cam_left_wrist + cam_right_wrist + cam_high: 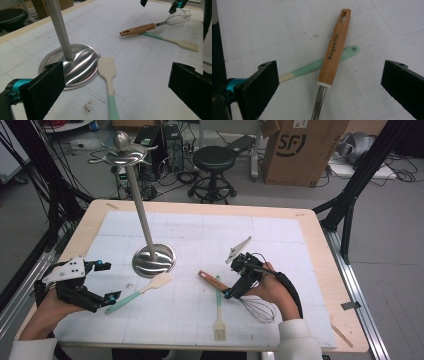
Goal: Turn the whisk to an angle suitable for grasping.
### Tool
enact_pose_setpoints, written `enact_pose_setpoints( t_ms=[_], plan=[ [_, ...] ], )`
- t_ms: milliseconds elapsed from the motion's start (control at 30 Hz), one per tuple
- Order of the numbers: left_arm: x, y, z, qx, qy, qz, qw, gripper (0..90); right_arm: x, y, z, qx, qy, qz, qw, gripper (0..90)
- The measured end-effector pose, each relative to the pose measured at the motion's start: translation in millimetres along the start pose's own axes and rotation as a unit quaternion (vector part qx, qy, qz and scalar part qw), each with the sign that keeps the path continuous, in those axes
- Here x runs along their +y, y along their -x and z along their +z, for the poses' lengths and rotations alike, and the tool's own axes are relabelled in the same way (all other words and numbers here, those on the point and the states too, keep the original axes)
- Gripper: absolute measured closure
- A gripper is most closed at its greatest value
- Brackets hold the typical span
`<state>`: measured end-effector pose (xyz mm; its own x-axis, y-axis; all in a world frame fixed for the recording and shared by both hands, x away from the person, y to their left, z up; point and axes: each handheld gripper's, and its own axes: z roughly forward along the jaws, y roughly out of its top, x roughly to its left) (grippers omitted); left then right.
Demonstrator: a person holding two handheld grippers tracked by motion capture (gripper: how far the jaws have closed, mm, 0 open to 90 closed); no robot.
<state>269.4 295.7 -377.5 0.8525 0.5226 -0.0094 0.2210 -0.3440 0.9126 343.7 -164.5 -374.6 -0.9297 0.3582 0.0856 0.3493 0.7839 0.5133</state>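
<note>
Two wide-open, empty grippers hover. Beside the steel stand, the left gripper straddles the spatula, which could knock its base. The right gripper straddles the whisk lying across the pastry brush; closing low might grab both.

Free room and obstacles. The stand's round base and its tilted pole block the mat's left centre. The spatula lies just beside the base, toward the left gripper. The whisk's wooden handle crosses over the pastry brush under the right gripper. The mat lies bare beyond them.
</note>
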Motion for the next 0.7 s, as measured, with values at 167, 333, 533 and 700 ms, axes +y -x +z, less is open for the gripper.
enact_pose_setpoints(
  t_ms=[167, 333, 533, 700],
  plan=[
    [-0.6, -0.2, -0.1, 0.000, 0.000, 0.000, 1.0000, 1.6, -1.5, 0.1, 11.9, 0.008, -0.015, -0.003, 0.9999, 4.7],
    [-0.9, -1.1, -0.4, -0.001, -0.002, 0.001, 1.0000, 1.7, -2.1, 2.4, 20.2, 0.020, -0.035, 0.005, 0.9992, 14.0],
    [-1.6, -0.9, -0.3, 0.000, -0.001, -0.001, 1.0000, 1.7, -2.1, 3.2, 25.2, 0.030, -0.051, 0.006, 0.9982, 18.7],
    [-2.1, -1.3, -0.6, 0.000, -0.003, 0.000, 1.0000, 1.7, -2.1, 6.3, 28.5, 0.037, -0.056, 0.013, 0.9977, 24.1]
  ],
)
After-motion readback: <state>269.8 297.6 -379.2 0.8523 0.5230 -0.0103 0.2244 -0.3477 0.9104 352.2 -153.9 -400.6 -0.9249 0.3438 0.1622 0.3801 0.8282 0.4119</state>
